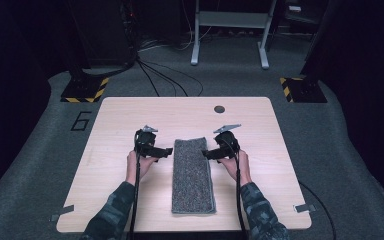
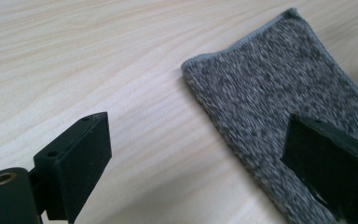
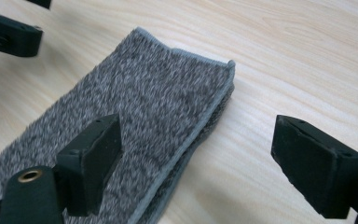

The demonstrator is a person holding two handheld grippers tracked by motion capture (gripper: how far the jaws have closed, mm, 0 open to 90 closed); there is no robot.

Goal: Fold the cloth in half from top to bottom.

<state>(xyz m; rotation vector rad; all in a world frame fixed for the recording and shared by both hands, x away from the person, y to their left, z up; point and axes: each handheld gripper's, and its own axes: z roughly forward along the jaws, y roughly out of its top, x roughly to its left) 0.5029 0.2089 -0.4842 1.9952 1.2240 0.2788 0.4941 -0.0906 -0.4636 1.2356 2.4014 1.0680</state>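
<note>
Surface (image 1: 130, 200): pale wood-grain laminate, rectangular w/ rounded corners. Towel (image 1: 194, 175): folded grey-flecked terry, coarse nap, stitched grey hem, long narrow rectangle; lies flat at centre of surface, long axis running away from the person. Layered edges visible in right gripper view. Left tongs (image 1: 166, 151): matte black block pads, jaws wide apart, nothing held; at towel's left edge nr far end. Right tongs (image 1: 207, 154): same build, jaws wide apart, empty; straddling towel's right edge.

A large dark digit "6" (image 1: 81, 121) stands on the grey floor (image 1: 40, 150), off to the left of the left gripper's fingers, beside the tabletop (image 1: 120, 115).
</note>
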